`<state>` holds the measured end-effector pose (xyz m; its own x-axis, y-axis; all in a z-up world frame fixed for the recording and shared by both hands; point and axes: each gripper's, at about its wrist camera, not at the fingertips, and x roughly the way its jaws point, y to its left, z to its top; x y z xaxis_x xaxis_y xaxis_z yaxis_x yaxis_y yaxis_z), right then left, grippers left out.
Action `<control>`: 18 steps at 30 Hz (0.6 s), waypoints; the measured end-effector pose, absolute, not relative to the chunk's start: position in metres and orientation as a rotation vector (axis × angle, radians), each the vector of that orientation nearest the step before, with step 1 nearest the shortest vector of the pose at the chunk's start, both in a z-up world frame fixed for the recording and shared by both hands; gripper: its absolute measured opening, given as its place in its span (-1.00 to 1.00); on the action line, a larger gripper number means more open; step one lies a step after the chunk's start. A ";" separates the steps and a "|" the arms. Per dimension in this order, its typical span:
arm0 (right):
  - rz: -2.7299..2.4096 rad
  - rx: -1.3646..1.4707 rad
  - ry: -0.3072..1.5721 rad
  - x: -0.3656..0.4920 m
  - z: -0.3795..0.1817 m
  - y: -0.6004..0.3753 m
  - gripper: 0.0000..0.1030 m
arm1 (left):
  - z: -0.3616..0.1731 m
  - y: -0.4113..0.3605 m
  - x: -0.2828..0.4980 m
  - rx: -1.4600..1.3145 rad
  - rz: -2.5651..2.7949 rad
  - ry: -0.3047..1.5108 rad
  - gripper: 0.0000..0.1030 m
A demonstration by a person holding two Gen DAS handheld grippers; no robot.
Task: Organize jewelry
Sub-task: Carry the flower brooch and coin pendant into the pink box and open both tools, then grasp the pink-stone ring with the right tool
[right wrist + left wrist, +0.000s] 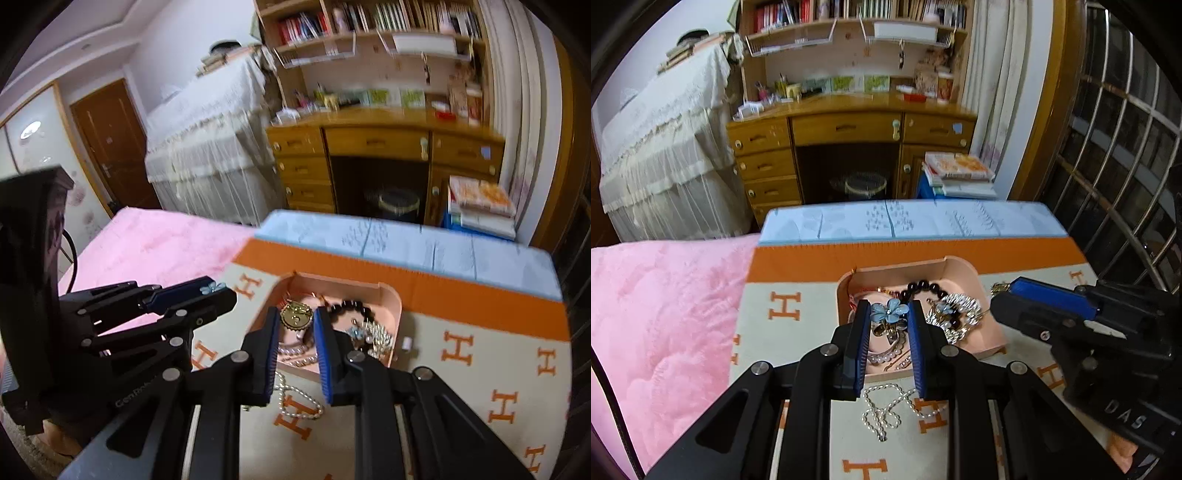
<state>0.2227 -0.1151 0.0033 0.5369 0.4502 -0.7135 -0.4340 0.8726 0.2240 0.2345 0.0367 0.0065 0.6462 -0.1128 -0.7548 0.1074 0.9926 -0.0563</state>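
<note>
A pink tray (964, 271) sits on an orange-and-cream H-patterned cloth and holds a dark bead bracelet (925, 286), a silver brooch (958, 314) and other pieces. My left gripper (888, 312) is shut on a blue flower hair clip (889, 310) above the tray's near left part. My right gripper (295, 319) is shut on a round gold brooch (294, 316) above the tray (391, 295); it shows at the right of the left wrist view (1001, 291). A pearl necklace (882, 410) lies on the cloth in front of the tray.
A pink blanket (665, 314) covers the bed to the left. A pale blue mat (905, 221) lies behind the cloth. A wooden desk (849, 125) with shelves stands behind, and a window grille (1126, 166) is at the right.
</note>
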 end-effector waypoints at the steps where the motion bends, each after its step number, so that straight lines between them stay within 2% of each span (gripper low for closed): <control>1: 0.524 0.023 0.874 0.228 -0.005 -0.114 -0.63 | -0.002 0.036 0.239 -0.006 -0.128 0.876 -0.65; 7: 0.507 0.026 0.946 0.243 -0.033 -0.112 -0.62 | -0.035 0.034 0.258 -0.002 -0.122 0.938 -0.60; 8: 0.506 0.031 0.962 0.245 -0.037 -0.113 -0.62 | -0.038 0.035 0.260 -0.005 -0.121 0.947 -0.44; 9: 0.504 0.035 0.969 0.247 -0.039 -0.113 -0.62 | -0.041 0.035 0.261 -0.008 -0.120 0.954 -0.15; 11: 0.499 0.048 0.980 0.248 -0.043 -0.116 -0.62 | -0.043 0.036 0.261 -0.015 -0.107 0.950 0.15; 12: 0.499 0.054 0.983 0.249 -0.043 -0.116 -0.60 | -0.043 0.037 0.260 -0.014 -0.100 0.942 0.21; 18: 0.508 0.097 0.972 0.241 -0.039 -0.126 -0.60 | -0.037 0.041 0.251 -0.017 -0.099 0.933 0.22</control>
<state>0.2414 -0.1256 -0.0393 0.4572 0.4540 -0.7648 -0.3690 0.8792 0.3013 0.2511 0.0414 -0.0367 0.5913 -0.0920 -0.8012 0.0773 0.9954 -0.0572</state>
